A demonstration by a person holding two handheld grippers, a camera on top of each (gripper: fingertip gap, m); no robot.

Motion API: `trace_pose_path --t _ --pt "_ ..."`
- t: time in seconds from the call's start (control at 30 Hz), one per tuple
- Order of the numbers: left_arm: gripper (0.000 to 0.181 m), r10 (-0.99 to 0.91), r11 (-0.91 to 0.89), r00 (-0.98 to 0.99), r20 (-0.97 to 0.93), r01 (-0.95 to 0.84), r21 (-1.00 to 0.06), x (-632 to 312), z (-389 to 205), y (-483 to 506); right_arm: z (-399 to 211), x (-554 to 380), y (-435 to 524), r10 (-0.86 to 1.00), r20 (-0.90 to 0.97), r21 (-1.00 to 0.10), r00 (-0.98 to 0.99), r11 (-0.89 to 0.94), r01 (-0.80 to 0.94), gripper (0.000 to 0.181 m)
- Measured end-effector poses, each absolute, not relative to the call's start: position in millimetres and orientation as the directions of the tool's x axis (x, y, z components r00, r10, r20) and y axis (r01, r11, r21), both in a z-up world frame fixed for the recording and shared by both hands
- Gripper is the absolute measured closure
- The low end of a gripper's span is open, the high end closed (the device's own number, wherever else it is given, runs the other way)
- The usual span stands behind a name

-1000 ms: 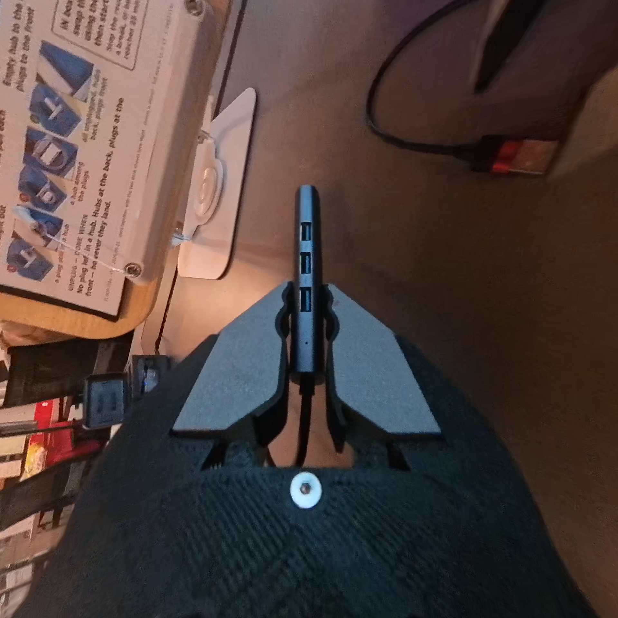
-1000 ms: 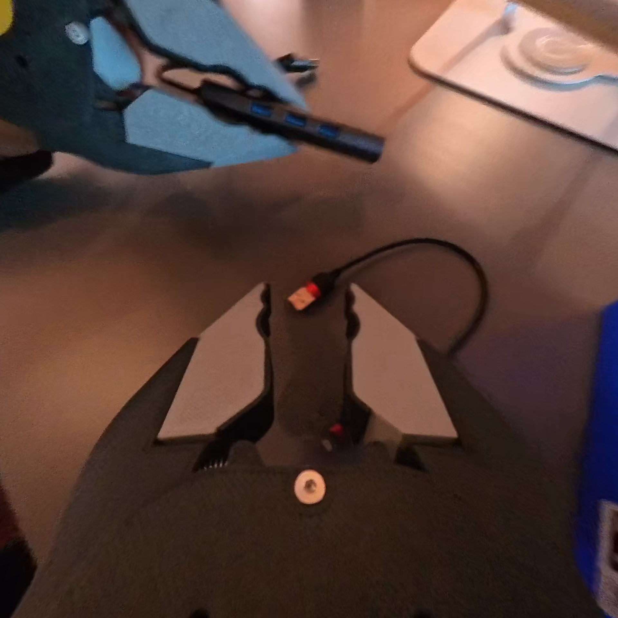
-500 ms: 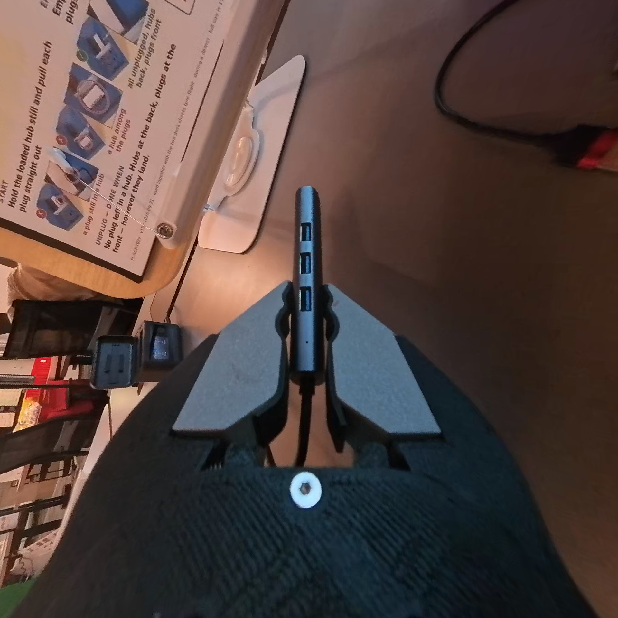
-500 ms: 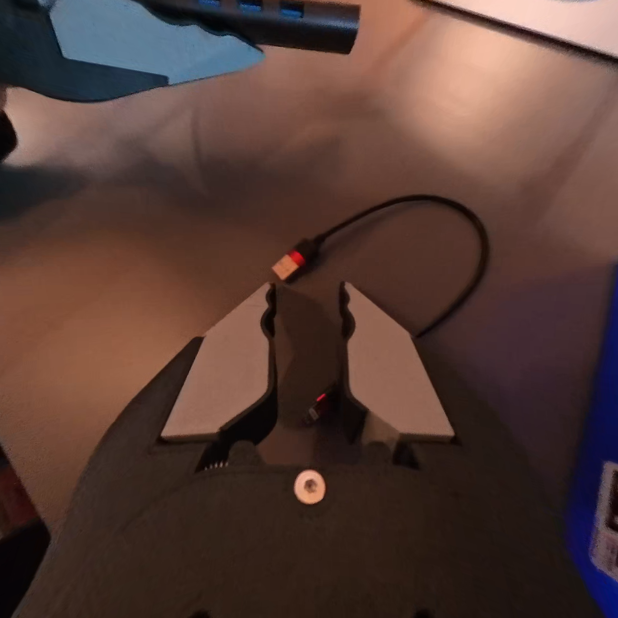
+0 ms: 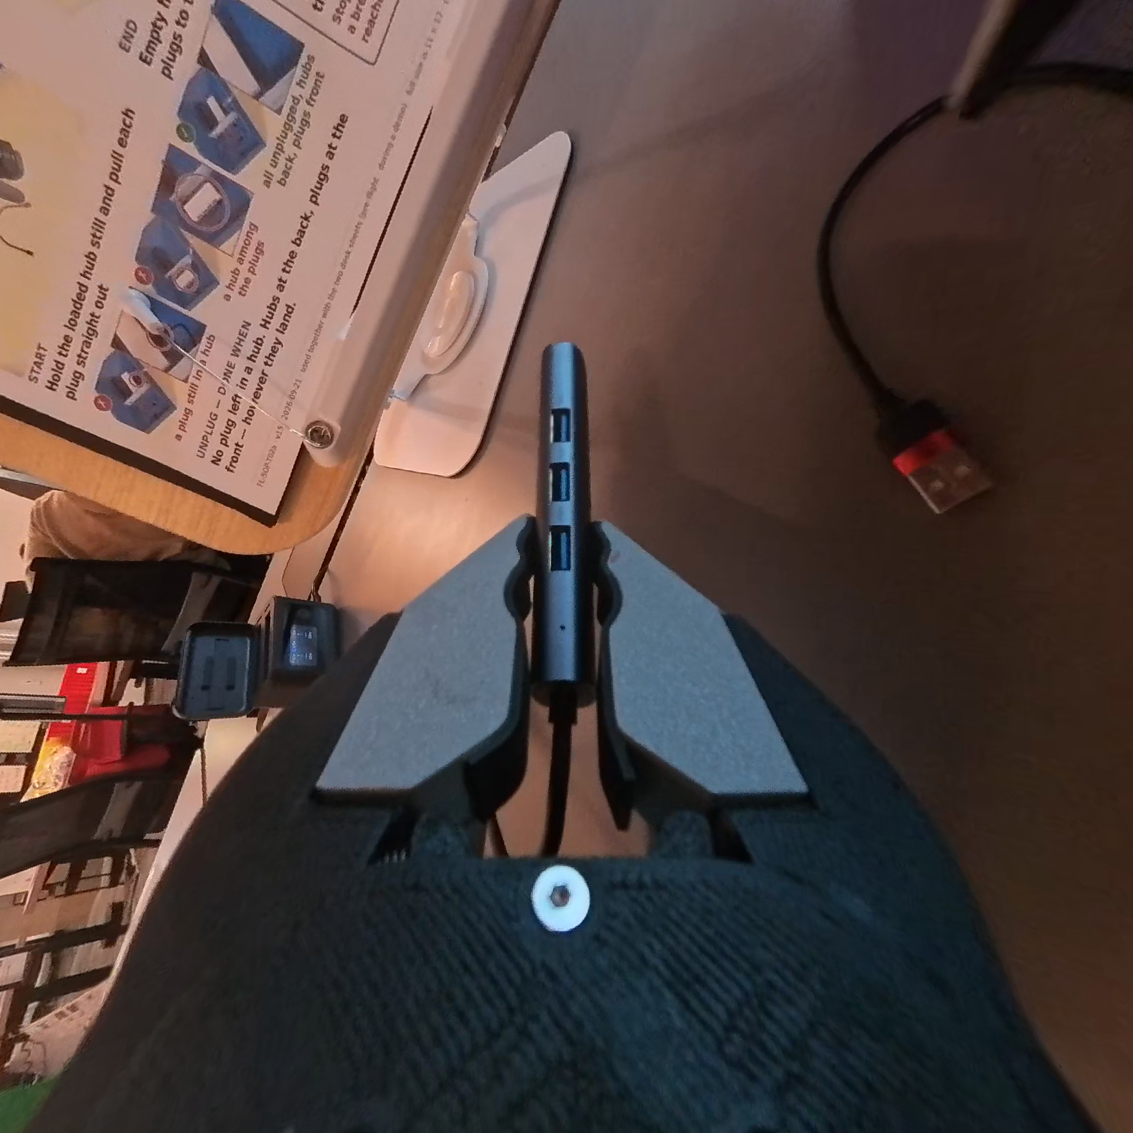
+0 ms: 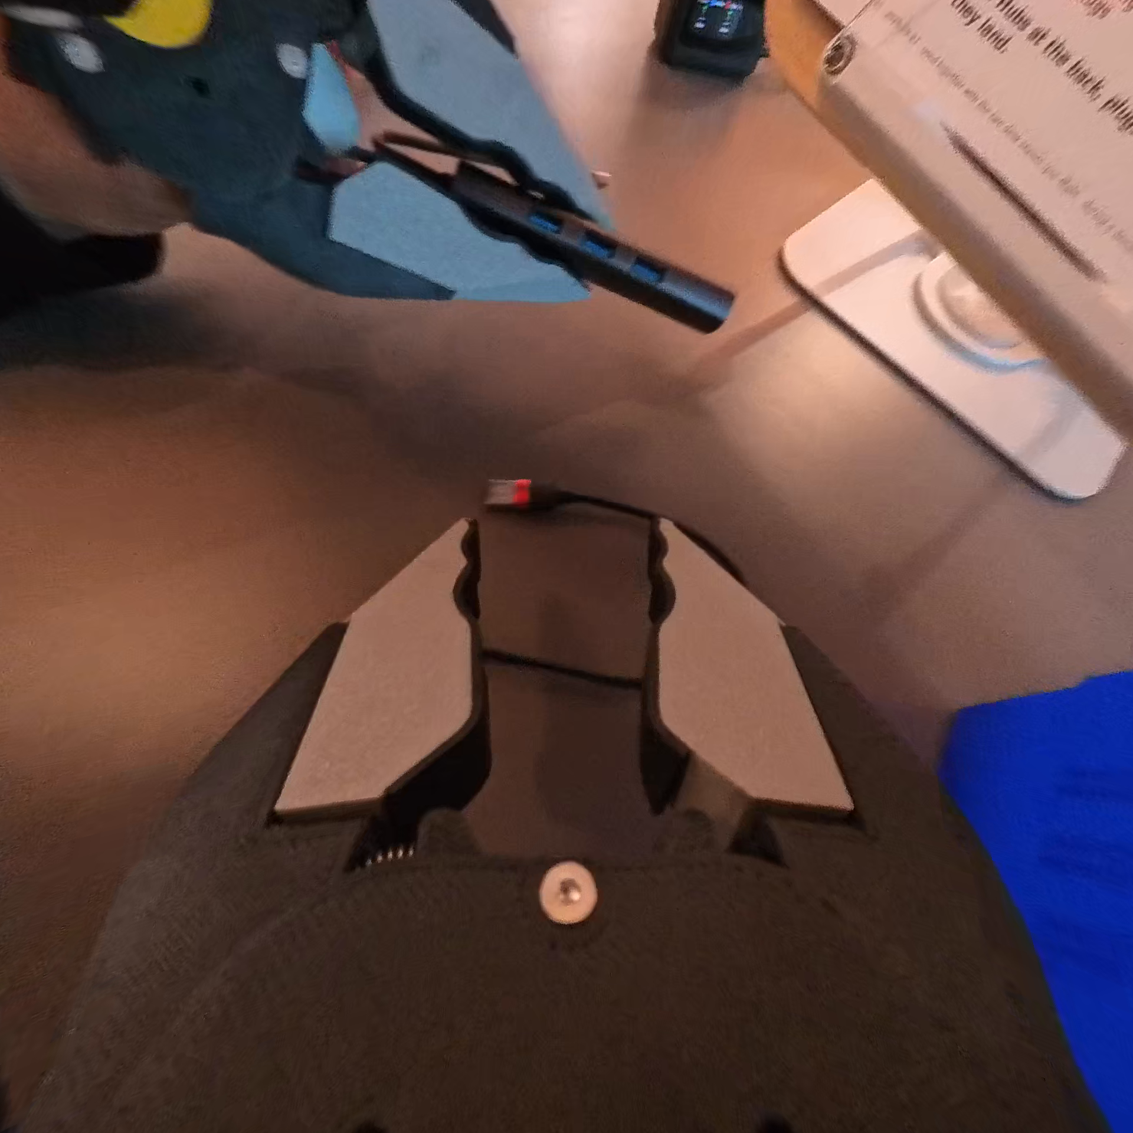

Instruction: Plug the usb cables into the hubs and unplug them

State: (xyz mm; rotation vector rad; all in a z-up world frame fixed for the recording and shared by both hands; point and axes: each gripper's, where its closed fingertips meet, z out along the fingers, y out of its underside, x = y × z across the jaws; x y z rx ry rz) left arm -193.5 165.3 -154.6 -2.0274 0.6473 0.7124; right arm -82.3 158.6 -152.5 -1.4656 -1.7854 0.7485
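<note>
Left wrist view: the left gripper (image 5: 563,552) is clamped on a slim grey metal hub (image 5: 563,490), a rounded bar with three blue-lined ports in a row on its upper face. The bar juts forward past the flat matte fingers (image 5: 441,674); its black lead runs back between them. Right of the hub, well apart, a plug (image 5: 938,472) with a silver shell and red collar lies on the smooth brown table (image 5: 736,306), its thin black cable (image 5: 840,257) curving away. Left of the hub stands a white stand (image 5: 490,306) carrying a printed sheet (image 5: 184,214).

Right wrist view, blurred: the right gripper (image 6: 563,552) is open and holds nothing. The plug (image 6: 509,492) lies just beyond its fingertips, slightly left; the cable (image 6: 564,665) crosses between the fingers. The hub (image 6: 613,257), held in the left gripper (image 6: 527,190), sits above-left of the plug.
</note>
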Motion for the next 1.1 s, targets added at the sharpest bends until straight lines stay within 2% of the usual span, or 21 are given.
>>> trace_pose_path --t 0.13,0.3,0.4,0.57,0.63,0.67,0.77,0.87,1.1 --pt "0.167 -0.161 -0.485 0.703 -0.693 -0.668 -0.565 -195.9 -152.6 166.7 -162.3 -105.5 184.0 0.948 0.254 -0.705 -0.189 0.316 0.635 0.128" --pt "0.167 -0.138 -0.479 0.722 -0.678 -0.647 -0.593 -202.6 -146.1 166.1 -175.5 -118.8 162.3 0.863 0.221 -0.647 -0.454 0.478 0.594 0.138" --pt "0.167 -0.151 -0.454 0.711 -0.687 -0.667 -0.591 -200.2 -144.1 168.5 -161.1 -128.7 148.2 0.852 0.220 -0.735 -0.475 0.465 0.494 0.145" --pt "0.167 -0.205 -0.382 0.717 -0.666 -0.685 -0.621 -182.5 -138.5 167.8 -105.7 -133.7 166.4 0.898 0.315 -0.859 -0.307 0.407 0.310 0.120" --pt "0.167 -0.254 -0.347 0.708 -0.659 -0.703 -0.621 -170.6 -138.4 166.4 -97.4 -130.1 173.0 0.891 0.376 -0.864 -0.253 0.436 0.251 0.110" --pt "0.167 -0.281 -0.325 0.694 -0.663 -0.719 -0.615 -163.0 -138.1 165.0 -99.0 -128.2 172.5 0.876 0.413 -0.849 -0.251 0.470 0.242 0.111" --pt "0.167 -0.366 -0.205 0.640 -0.676 -0.764 -0.612 -132.7 -132.5 155.9 -118.1 -125.0 166.9 0.819 0.493 -0.769 -0.295 0.568 0.293 0.119" --pt "0.167 -0.421 -0.100 0.616 -0.666 -0.761 -0.641 -109.1 -123.3 146.7 -139.3 -123.1 165.3 0.765 0.541 -0.679 -0.351 0.643 0.355 0.153" --pt "0.165 -0.449 -0.071 0.641 -0.622 -0.720 -0.690 -102.2 -116.6 141.0 -140.7 -120.8 164.2 0.721 0.602 -0.621 -0.345 0.693 0.365 0.162"
